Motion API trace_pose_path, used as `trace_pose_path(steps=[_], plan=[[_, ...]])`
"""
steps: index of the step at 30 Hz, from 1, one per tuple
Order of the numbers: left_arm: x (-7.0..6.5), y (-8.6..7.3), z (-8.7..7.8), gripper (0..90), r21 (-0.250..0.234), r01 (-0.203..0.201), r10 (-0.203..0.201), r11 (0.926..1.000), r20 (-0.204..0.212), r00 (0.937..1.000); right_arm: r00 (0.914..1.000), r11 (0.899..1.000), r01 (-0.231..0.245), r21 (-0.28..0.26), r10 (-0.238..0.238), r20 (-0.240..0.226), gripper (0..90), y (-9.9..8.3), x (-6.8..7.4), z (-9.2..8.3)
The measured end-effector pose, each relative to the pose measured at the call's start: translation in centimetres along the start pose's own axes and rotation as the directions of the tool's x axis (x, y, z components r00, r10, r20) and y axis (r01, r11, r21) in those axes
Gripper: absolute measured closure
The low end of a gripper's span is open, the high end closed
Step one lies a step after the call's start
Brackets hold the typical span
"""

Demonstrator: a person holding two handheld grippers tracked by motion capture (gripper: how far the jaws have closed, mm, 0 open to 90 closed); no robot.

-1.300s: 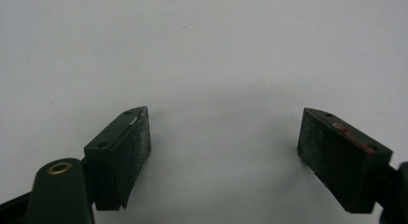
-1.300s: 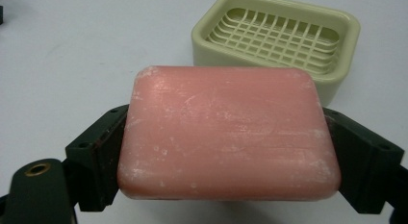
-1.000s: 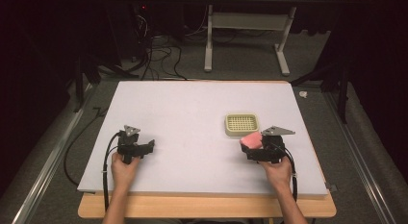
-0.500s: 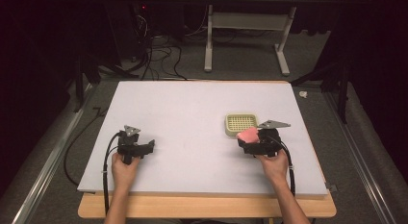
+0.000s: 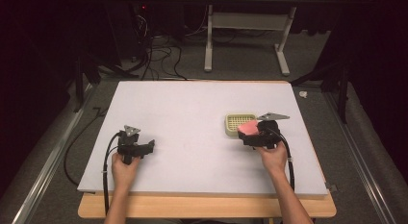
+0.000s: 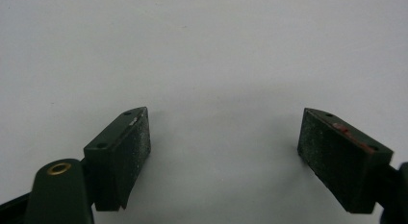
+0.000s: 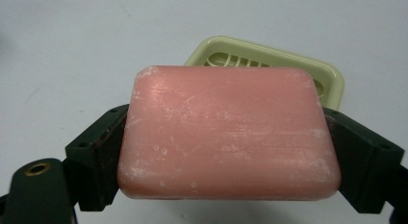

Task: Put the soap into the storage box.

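Dark room, white table [image 5: 192,113]. Pink soap bar [image 7: 226,132] pinched between the right gripper [image 5: 252,134] jaws, held at the near edge of the pale green soap dish [image 5: 236,122], right of centre. Left gripper [image 5: 144,147] near the front-left, jaws spread, nothing between them.

Dim lab: white-topped table [image 5: 192,113], floor cables [image 5: 159,56] (tangled), metal frame [image 5: 245,41].

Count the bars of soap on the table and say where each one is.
1. The pink soap bar is clamped in the right gripper, held at the near edge of the pale green soap dish. No others visible.
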State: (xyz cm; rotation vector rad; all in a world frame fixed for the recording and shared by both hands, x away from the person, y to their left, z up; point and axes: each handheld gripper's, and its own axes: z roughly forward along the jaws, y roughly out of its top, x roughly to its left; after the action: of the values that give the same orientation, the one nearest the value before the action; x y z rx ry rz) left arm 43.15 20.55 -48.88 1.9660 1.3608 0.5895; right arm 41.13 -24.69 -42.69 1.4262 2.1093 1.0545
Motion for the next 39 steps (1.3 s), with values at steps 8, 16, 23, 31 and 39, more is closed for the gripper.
trace_pose_path(steps=[8, 16, 23, 31, 39], plan=[[0.0, 0.0, 0.0, 19.3, -0.001, 0.001, -0.001, 1.0000, 0.000, 1.0000, 0.9998, 1.000, -0.015, 0.003, 0.015, 0.016, 13.7, 0.8, -0.6, 0.4], [0.0, 0.0, 0.0, 19.3, -0.001, 0.002, -0.002, 1.0000, 0.000, 1.0000, 0.9990, 1.000, -0.024, 0.013, 0.024, 0.039, 13.7, 1.7, -0.9, 1.0], [0.0, 0.0, 0.0, 19.3, 0.000, 0.001, -0.001, 1.0000, 0.000, 1.0000, 0.9980, 0.999, -0.030, 0.018, 0.029, 0.057, 13.7, 2.6, -1.2, 1.6], [0.0, 0.0, 0.0, 19.3, 0.000, 0.001, -0.001, 1.0000, 0.000, 1.0000, 0.9972, 0.998, -0.033, 0.047, 0.030, 0.069, 13.7, 3.3, -1.5, 2.4], [0.0, 0.0, 0.0, 19.3, 0.000, 0.002, -0.002, 1.0000, 0.001, 1.0000, 0.9953, 0.995, -0.065, 0.078, 0.059, 0.076, 13.7, 3.2, -1.7, 3.8]])
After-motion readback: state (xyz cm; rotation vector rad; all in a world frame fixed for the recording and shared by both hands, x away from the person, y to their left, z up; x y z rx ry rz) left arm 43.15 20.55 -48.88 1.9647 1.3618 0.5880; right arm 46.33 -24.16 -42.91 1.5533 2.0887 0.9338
